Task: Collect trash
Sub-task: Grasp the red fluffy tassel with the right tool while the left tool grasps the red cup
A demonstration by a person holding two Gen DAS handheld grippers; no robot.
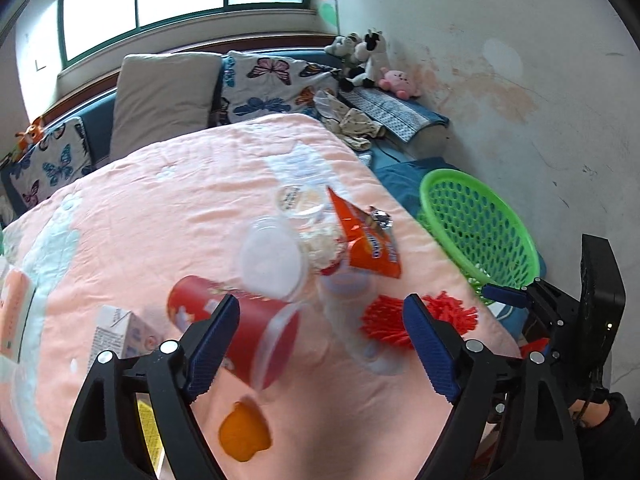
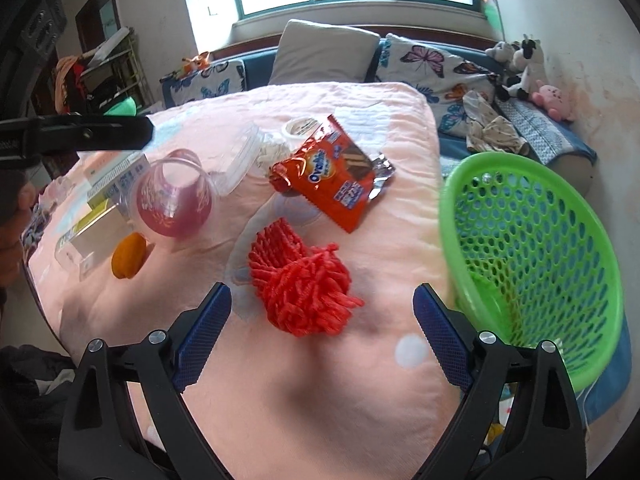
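Pink quilt (image 2: 320,380): fuzzy red net (image 2: 300,280), perforated green basket (image 2: 560,240)

On the pink blanket (image 2: 304,380) lie one red foam net (image 2: 300,284), one orange snack wrapper (image 2: 332,176), one red plastic cup (image 2: 174,196), one orange peel (image 2: 128,256), one clear lidded tub (image 2: 240,156) and two cartons (image 1: 124,332) (image 1: 16,316), beside one green basket (image 2: 532,248).

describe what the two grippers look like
Both the left gripper and the right gripper have black plastic frames with cut-out arms, silver round bolts, and two fingers faced with dark blue ribbed pads. The right gripper also carries a black boxy body with a thin cable.
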